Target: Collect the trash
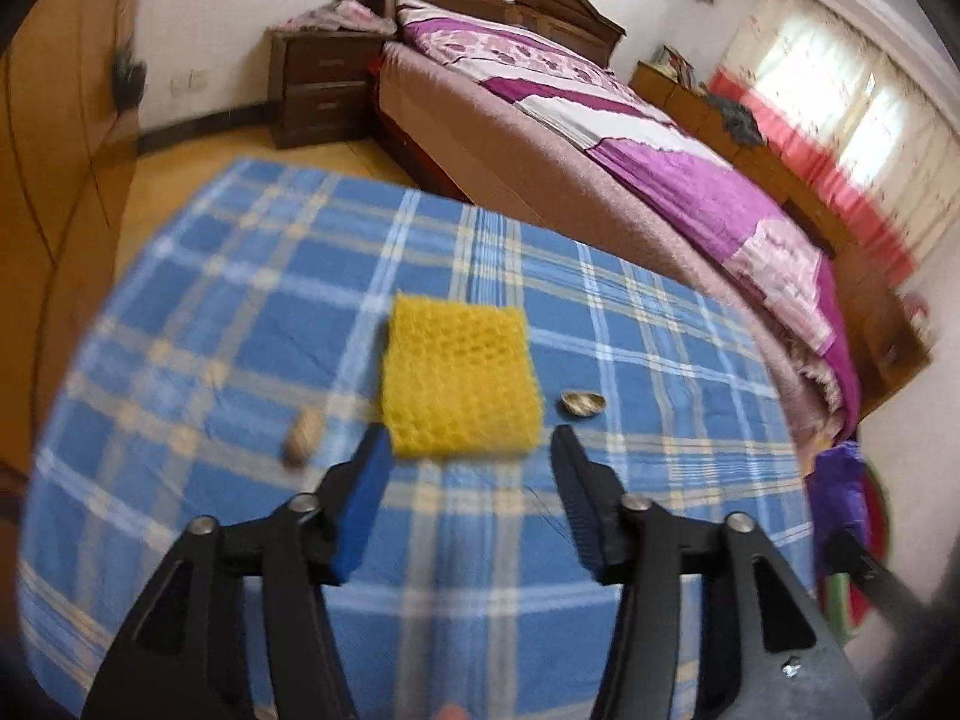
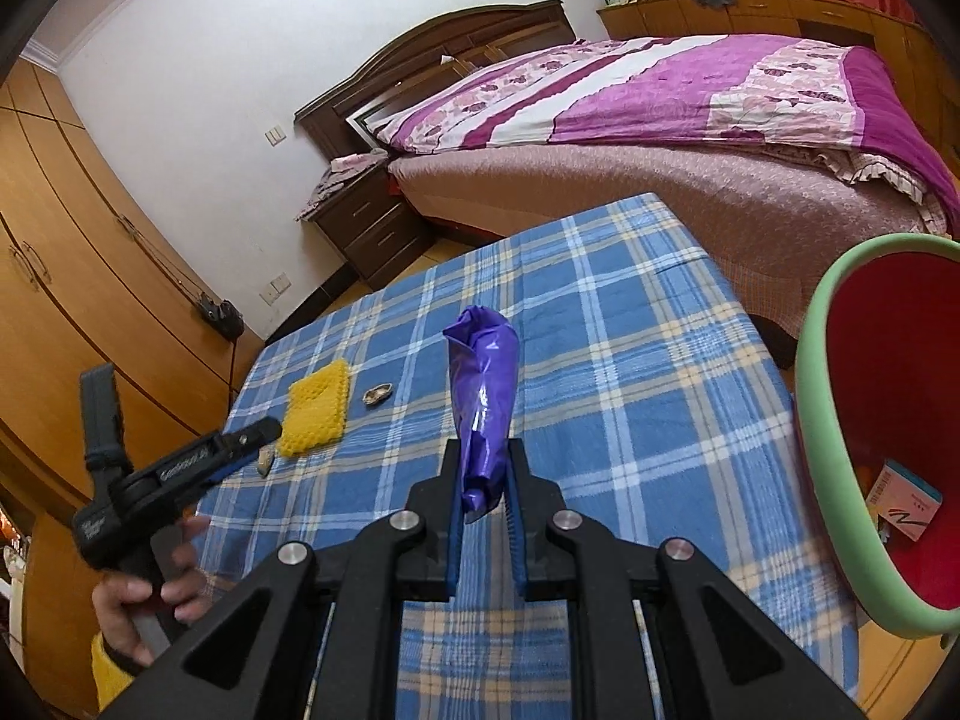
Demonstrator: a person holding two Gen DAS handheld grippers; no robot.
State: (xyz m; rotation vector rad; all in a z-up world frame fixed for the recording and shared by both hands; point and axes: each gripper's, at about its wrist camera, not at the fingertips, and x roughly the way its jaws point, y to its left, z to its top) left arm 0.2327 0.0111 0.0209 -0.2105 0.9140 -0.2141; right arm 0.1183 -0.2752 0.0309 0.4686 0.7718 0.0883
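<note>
Right gripper (image 2: 485, 480) jaws clamp the upright purple wrapper (image 2: 485, 402) above the table's right edge, red bin (image 2: 822, 420) just beyond; left gripper (image 1: 471, 450), jaws wide apart and empty, faces the yellow sponge (image 1: 459, 381) mid-table.

Tablecloth (image 2: 630, 360): blue plaid, white and tan lines. Wrapper (image 2: 485, 396) between my right gripper's (image 2: 485, 468) blue pads: glossy purple. Sponge (image 1: 459, 381): yellow mesh. Bin (image 2: 840, 480): green rim, red inside. Bedspread (image 2: 690, 90): magenta, white, floral.
</note>
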